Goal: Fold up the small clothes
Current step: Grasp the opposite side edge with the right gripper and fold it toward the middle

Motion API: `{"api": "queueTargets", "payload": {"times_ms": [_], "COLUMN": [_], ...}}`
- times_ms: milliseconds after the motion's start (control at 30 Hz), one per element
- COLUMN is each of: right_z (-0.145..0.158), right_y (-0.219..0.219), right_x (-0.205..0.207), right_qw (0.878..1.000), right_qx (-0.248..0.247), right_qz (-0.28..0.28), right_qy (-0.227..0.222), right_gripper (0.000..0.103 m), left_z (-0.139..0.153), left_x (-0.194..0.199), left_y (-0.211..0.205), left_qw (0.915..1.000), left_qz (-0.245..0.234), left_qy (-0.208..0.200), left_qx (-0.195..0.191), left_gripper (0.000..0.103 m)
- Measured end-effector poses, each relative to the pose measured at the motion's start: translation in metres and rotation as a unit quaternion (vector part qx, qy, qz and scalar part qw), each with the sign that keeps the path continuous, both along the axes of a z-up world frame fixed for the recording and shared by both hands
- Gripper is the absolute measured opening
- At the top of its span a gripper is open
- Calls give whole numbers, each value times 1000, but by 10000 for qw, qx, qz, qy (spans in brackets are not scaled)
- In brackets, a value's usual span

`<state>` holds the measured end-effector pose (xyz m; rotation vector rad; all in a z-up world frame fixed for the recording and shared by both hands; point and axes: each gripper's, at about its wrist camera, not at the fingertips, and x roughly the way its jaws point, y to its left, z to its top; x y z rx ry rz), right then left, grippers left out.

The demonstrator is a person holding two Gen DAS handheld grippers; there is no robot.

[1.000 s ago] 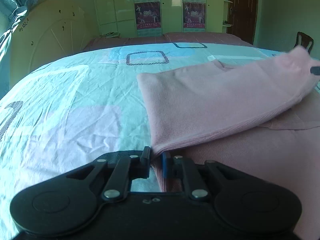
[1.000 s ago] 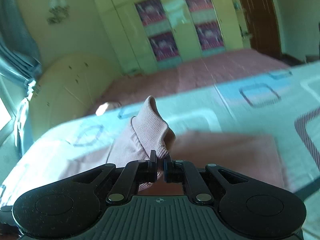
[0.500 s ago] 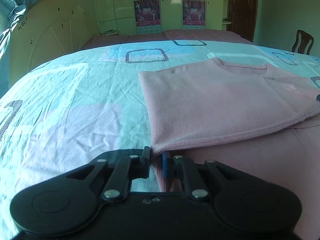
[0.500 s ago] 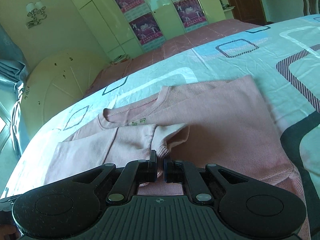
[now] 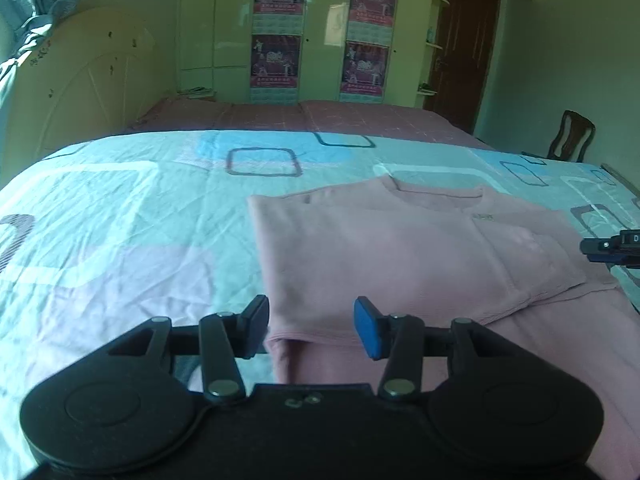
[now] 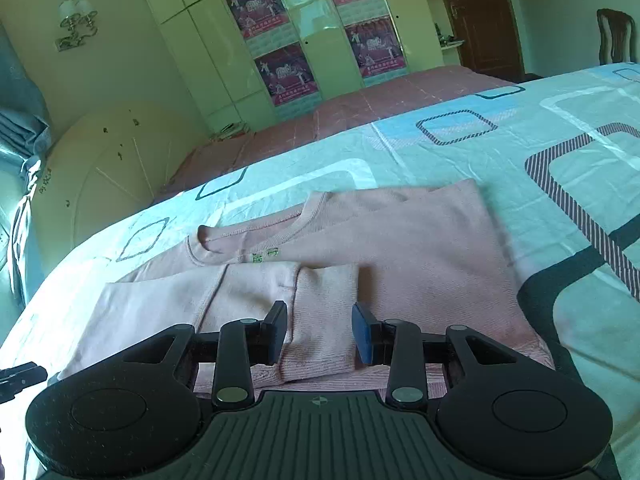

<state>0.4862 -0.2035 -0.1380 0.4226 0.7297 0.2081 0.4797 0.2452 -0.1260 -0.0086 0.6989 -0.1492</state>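
Observation:
A pink sweater [image 5: 400, 256] lies flat on the bed, with one sleeve folded across its body. In the right wrist view the sweater [image 6: 420, 256] shows its neckline and the ribbed sleeve cuff [image 6: 324, 308] lying on top. My left gripper [image 5: 311, 326] is open and empty, just above the sweater's folded left edge. My right gripper [image 6: 320, 330] is open and empty, its jaws either side of the cuff without gripping it. The right gripper's tip also shows in the left wrist view [image 5: 612, 248].
The bedsheet [image 5: 120, 232] is pale blue and pink with square patterns. A cream headboard [image 5: 80, 80] stands at the left. Wardrobes with posters [image 5: 276, 60] stand behind, and a brown door and a wooden chair [image 5: 572, 136] are at the right.
Both grippers have opened and let go of the sweater. The sleeve the right gripper carried now lies flat across the body. Both grippers have lifted slightly.

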Motion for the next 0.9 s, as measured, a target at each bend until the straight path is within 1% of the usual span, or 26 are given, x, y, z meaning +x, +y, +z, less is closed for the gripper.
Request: {"api": "queueTargets", "payload": {"times_ms": [33,67,100,133,167,200,233,267,367,400,467,500,533,567,633,667,700,733,767,800,833,867,900], "right_z": [-7,-17,-22,-20,-16,-12,-8,-8,-22,-27,-33,-34,-33,-29,-13,-10,-12,-21,-33,-35,-31,-24,-17], "right_y": [4,8,12,11,7,2,-1,-4,-15,-15,-11,-8,-5,-3,1,2,4,8,12,11,10,10,11], "right_x": [8,15,18,17,17,17,21,29,63,72,82,84,84,83,73,70,71,75,81,79,79,75,71], "right_qw": [9998,9985,9972,9976,9986,9995,9998,9998,9986,9980,9978,9978,9977,9981,9982,9976,9969,9949,9916,9924,9927,9926,9924], "right_qx": [15,-102,-305,-375,-234,-109,-145,-180,130,121,137,85,-3,-115,-397,-506,-659,-914,-1125,-1084,-1089,-1168,-1229], "right_qz": [57,153,152,133,127,102,71,23,-49,-31,165,270,413,459,434,414,384,413,476,465,371,217,109], "right_qy": [212,524,661,567,450,276,143,130,503,613,631,594,529,403,-116,-229,-174,74,433,361,362,238,13], "right_gripper": [36,36,35,35,35,35,35,36,36,35,35,33,17,5,5,5,5,5,5,6,9,21,29], "left_z": [-7,-17,-30,-34,-32,-28,-26,-26,-32,-36,-42,-44,-45,-44,-42,-43,-45,-46,-46,-45,-43,-40,-37], "left_x": [8,17,28,32,33,34,38,45,66,72,78,80,81,81,79,78,77,76,77,78,79,80,83], "left_y": [-9,-16,-22,-26,-28,-27,-25,-24,-21,-19,-13,-12,-11,-11,-14,-15,-16,-17,-18,-18,-18,-17,-16], "left_qw": [9999,9993,9970,9964,9972,9979,9984,9985,9982,9979,9977,9977,9977,9978,9979,9979,9979,9979,9978,9975,9972,9971,9973], "left_qz": [-126,-222,-253,-246,-286,-332,-330,-328,-272,-233,-198,-197,-211,-218,-249,-269,-290,-315,-347,-377,-400,-422,-446], "left_qy": [81,301,682,723,578,482,413,402,502,588,649,649,640,621,597,576,550,526,516,541,570,563,509], "left_qx": [23,90,246,379,371,281,216,200,171,119,-1,-13,-7,11,82,126,167,209,244,270,279,279,292], "left_gripper": [47,49,49,47,47,48,49,49,49,49,49,48,48,48,48,49,50,51,52,53,53,53,54]}}
